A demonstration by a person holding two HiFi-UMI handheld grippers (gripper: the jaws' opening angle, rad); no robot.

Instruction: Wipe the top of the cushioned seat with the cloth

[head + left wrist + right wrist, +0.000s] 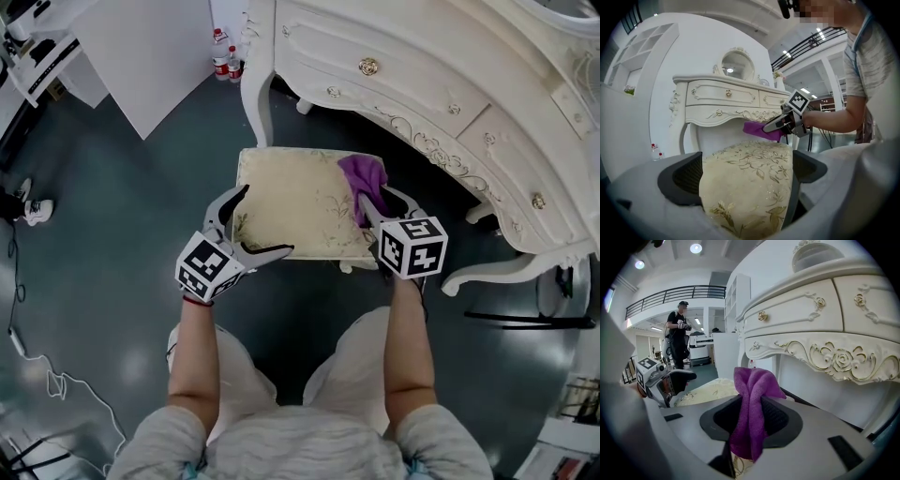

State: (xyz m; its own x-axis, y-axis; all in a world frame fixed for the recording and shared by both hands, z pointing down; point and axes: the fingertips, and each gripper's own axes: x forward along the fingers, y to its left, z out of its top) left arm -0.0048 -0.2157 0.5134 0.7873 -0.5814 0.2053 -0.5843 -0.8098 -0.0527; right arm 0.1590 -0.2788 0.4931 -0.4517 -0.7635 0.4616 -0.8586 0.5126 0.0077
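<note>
Stands over the cushioned seat [291,187], cream with a leaf pattern, a gripper in each hand. Holds the left gripper [268,217] at the seat's 8 o'clock corner, jaws spread wide, one along the left edge and the other along the near edge, the cushion corner between them; cannot tell whether the pads touch the fabric. Holds the right gripper [377,199] at the seat's 2 o'clock corner, jaws clamped on the purple cloth [361,176], bunched between the pads over the cushion top. Faces a white dressing table [422,103] at 1 o'clock of the seat.
</note>
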